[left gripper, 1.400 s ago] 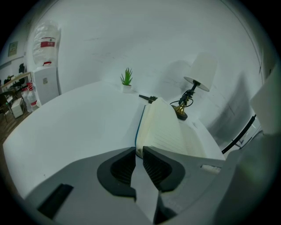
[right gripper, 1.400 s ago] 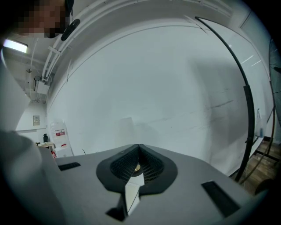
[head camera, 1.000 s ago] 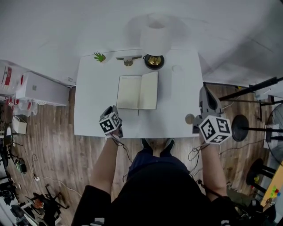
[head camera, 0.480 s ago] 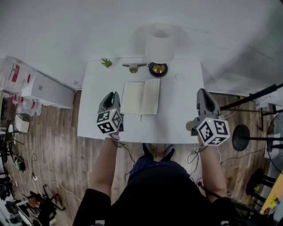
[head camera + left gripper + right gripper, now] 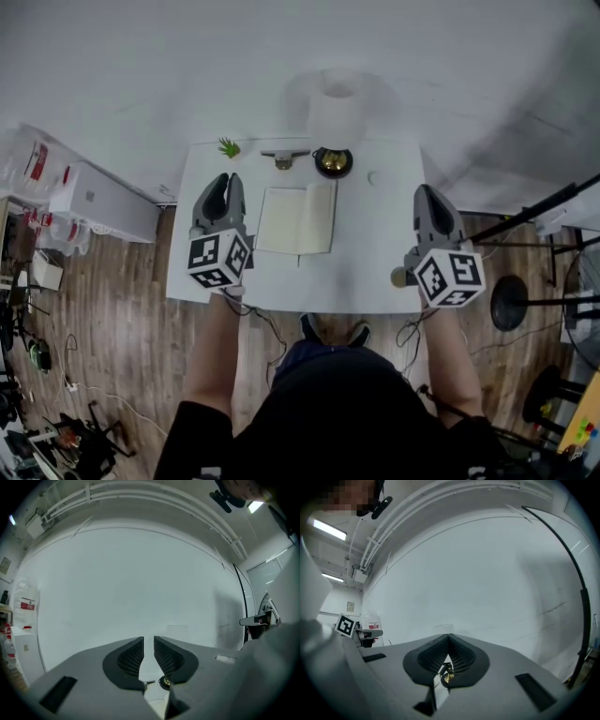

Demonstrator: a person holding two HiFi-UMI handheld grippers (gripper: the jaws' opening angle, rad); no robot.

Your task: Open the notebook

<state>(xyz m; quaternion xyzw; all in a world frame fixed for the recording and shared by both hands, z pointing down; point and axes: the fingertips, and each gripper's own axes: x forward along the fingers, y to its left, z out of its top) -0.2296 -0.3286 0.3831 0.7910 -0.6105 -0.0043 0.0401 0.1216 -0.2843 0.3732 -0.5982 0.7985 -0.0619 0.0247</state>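
Although the cream-paged notebook (image 5: 298, 219) lies open at the middle of the white rectangular table (image 5: 375, 272), a stiff spine could let a leaf spring shut. The left gripper (image 5: 222, 180) has its jaws narrowly apart and empty, and the right gripper (image 5: 429, 192) has its jaws together and empty. The brown wood-plank floor (image 5: 112, 309) surrounds the table, and a plain white wall stands behind.

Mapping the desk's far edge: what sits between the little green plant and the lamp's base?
A small grey-and-tan object, too small to identify, lies between the plant and lamp base in the head view.
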